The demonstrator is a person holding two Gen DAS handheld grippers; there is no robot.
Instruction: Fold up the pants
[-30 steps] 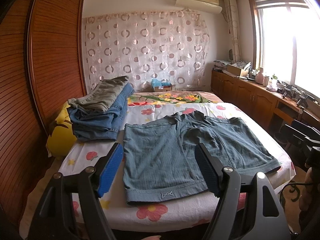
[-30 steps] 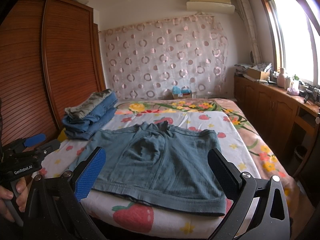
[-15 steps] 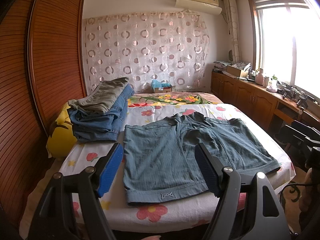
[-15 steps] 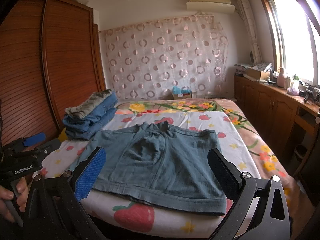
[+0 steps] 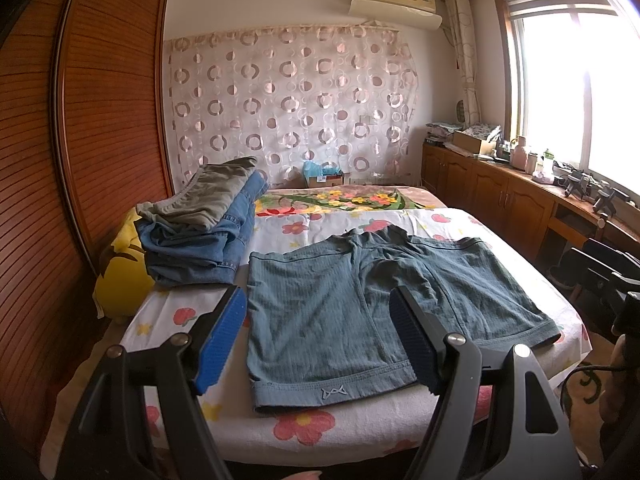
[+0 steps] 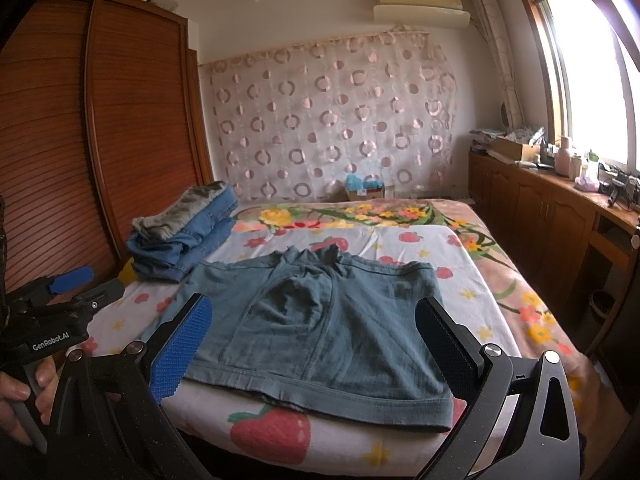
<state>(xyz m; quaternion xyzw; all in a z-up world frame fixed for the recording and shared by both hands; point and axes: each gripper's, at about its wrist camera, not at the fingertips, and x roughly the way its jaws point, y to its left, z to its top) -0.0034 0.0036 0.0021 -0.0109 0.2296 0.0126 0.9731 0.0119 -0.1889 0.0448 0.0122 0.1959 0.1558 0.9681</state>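
A pair of grey-blue shorts (image 5: 340, 304) lies spread flat on the bed, one hem at the near edge. It also shows in the right wrist view (image 6: 320, 320). My left gripper (image 5: 320, 344) is open and empty, held above the near hem of the shorts. My right gripper (image 6: 312, 344) is open and empty, held before the bed's near edge over the shorts. The left gripper also shows in the right wrist view (image 6: 60, 300), held in a hand at the left.
A stack of folded jeans and olive pants (image 5: 200, 224) sits on the bed's (image 5: 360, 424) left side, over a yellow pillow (image 5: 120, 280). A wooden wardrobe (image 5: 60, 160) stands left. Wooden cabinets (image 5: 500, 200) with clutter run along the right under the window.
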